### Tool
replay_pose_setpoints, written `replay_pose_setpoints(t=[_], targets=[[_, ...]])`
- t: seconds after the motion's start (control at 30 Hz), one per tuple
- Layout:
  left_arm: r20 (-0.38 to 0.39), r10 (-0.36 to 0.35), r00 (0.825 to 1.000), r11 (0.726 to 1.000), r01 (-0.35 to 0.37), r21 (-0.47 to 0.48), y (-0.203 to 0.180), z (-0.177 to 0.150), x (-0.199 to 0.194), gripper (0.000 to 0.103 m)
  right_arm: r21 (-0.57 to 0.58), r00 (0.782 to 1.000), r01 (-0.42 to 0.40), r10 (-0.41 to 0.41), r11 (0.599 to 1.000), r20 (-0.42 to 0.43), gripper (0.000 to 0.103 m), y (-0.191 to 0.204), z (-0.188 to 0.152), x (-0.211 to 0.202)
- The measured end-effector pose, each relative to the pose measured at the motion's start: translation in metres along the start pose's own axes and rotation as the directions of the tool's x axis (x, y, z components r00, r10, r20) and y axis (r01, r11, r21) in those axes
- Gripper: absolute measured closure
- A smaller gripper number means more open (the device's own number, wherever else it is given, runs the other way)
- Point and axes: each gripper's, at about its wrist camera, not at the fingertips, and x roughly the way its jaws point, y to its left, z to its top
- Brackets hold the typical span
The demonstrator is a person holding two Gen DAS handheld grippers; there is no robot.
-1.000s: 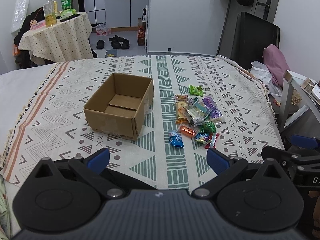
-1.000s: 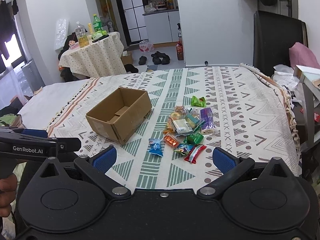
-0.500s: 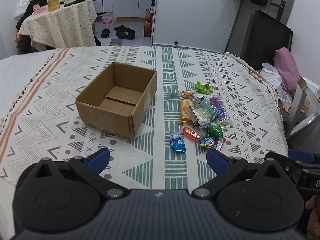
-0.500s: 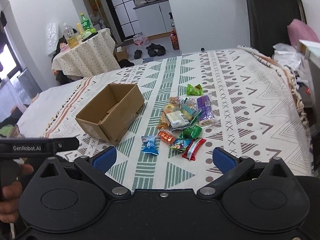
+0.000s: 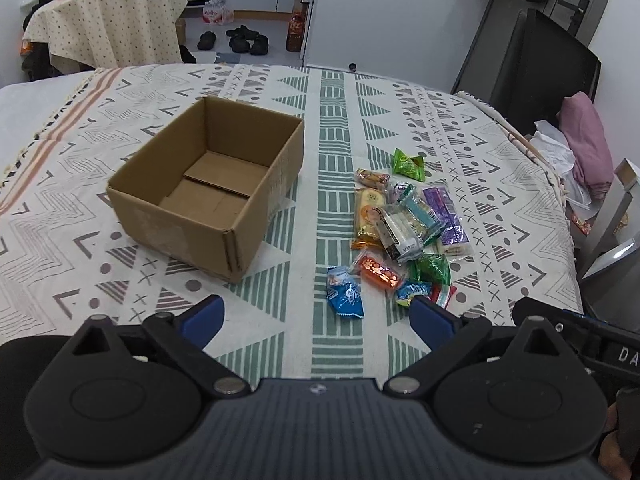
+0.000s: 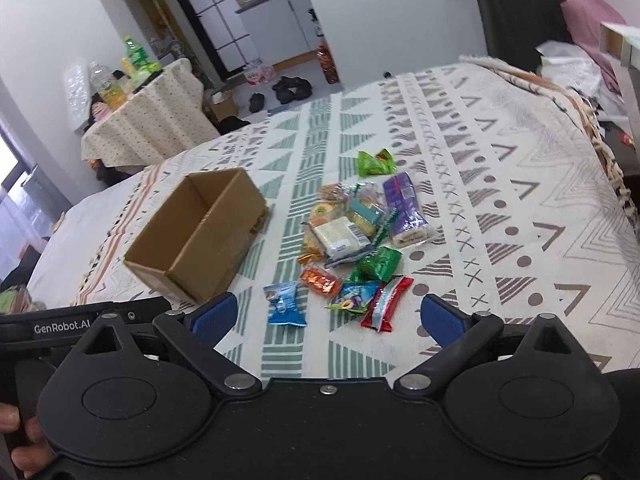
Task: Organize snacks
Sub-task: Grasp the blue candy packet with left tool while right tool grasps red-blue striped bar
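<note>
my left fingers (image 5: 316, 316): wide apart and closing a little, nothing between them; the small blue foil snack packet (image 5: 345, 291) lies just beyond them on the patterned bedspread (image 5: 336, 120).
my right fingers (image 6: 328, 316): also wide and closing, holding nothing; the red, white and green striped wrapper (image 6: 386, 303) and the same blue packet lie just ahead of them.
snacks: a loose overlapping pile of small crinkly wrappers (image 5: 404, 224) on the bed, right of the open brown cardboard box (image 5: 208, 188), which is empty; one bright green packet (image 5: 408, 165) sits apart at the far end.
risk, double pick: the near wrappers touch and overlap, so closing on one may drag or lift its neighbour.
risk, slip: the foil looks slick and flat, and the bed is soft; I may pinch cloth instead of packet.
risk, collision: both my fingers point at the same near edge of the pile, side by side, and could knock each other.
risk, box: it looks light; a nudge while dropping a snack in could slide or tip it.
</note>
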Motion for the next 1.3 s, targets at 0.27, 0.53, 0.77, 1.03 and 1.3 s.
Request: replay_pose_setpoints(t=[0.27, 0.53, 0.77, 1.03, 1.3], targets=[[-0.061, 0.0, 0.998, 0.999, -0.003, -0.045, -0.002, 0.007, 0.041, 0.019, 0.089, 0.998, 0.05, -0.045, 0.995, -0.052, 0.028, -0.016, 0.006, 0.034], [-0.115, -0.005, 0.993, 0.997, -0.004, -0.076, -0.004, 0.012, 0.078, 0.037, 0.147, 0.989, 0.089, -0.07, 0.985, -0.129, 0.053, -0.025, 0.007, 0.072], [-0.169, -0.014, 0.985, 0.995, -0.003, -0.1, -0.004, 0.015, 0.112, 0.047, 0.203, 0.98, 0.121, -0.085, 0.972, -0.18, 0.063, -0.035, 0.009, 0.095], [-0.22, -0.026, 0.975, 0.993, -0.001, -0.122, -0.006, 0.019, 0.146, 0.059, 0.21, 0.969, 0.146, -0.098, 0.967, -0.226, 0.07, -0.039, 0.012, 0.122], [-0.275, -0.046, 0.96, 0.992, 0.011, -0.128, -0.012, 0.017, 0.171, 0.065, 0.219, 0.959, 0.193, -0.136, 0.957, -0.249, 0.072, -0.044, 0.013, 0.142]])
